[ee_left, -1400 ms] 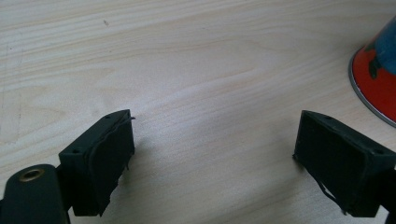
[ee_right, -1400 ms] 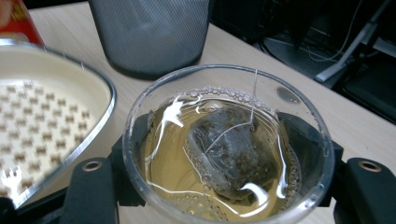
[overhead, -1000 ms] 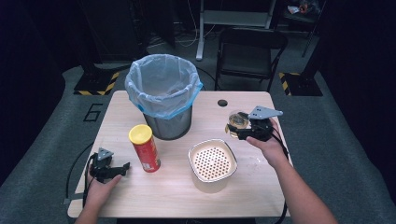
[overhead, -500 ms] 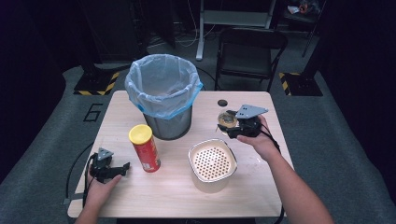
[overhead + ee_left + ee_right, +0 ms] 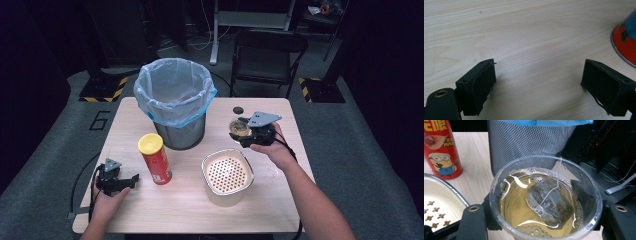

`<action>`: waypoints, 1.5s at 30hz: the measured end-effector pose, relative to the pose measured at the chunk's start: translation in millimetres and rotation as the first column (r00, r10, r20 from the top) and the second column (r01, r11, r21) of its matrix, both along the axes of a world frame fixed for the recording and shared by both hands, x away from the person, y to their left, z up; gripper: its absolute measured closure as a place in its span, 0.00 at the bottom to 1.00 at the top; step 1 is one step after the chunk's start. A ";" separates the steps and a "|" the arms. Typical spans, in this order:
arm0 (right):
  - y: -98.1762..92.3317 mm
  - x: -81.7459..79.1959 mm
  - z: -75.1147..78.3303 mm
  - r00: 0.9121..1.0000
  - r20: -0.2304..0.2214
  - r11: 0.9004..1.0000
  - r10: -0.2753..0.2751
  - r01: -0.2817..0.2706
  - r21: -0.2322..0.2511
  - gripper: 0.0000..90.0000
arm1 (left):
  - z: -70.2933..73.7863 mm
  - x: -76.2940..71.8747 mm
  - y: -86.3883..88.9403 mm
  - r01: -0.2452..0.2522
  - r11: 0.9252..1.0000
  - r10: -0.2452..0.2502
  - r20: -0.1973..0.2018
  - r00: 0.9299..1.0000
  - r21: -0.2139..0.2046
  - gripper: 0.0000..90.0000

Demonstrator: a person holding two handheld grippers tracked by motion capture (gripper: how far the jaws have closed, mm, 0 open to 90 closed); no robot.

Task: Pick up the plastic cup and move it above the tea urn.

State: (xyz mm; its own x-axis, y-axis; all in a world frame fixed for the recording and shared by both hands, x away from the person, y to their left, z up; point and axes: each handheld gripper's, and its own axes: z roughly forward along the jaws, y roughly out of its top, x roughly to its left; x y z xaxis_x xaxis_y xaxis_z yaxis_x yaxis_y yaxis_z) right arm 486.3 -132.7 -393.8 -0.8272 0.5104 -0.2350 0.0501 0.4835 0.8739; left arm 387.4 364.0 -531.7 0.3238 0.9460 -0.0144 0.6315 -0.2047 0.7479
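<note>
Holding a cup (image 5: 546, 197) of tea, right gripper (image 5: 248, 134) clamped around it, bin (image 5: 175, 102) and strainer bowl (image 5: 227, 175) close by, left gripper (image 5: 541, 87) spread apart near a red can (image 5: 155, 158) on the tabletop (image 5: 170, 210).

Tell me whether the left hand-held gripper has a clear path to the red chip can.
Probably yes. The left hand-held gripper sits open on the table, and the red chip can stands upright just beside it with only bare wood between them.

Two black grippers are seen, the left gripper (image 5: 116, 178) and the right gripper (image 5: 250, 134), each topped by a grey three-cornered plate and trailed by a black cable. Blocky black jaws with small screw holes and a brass-ringed hole are shown. Forearms are bare, no sleeves being worn.
</note>
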 end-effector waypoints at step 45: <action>38.2 -81.0 -13.6 0.724 0.597 0.801 0.345 0.105 -0.590 0.39 | 0.4 -0.2 0.1 0.001 1.000 0.000 -0.005 1.000 0.003 0.13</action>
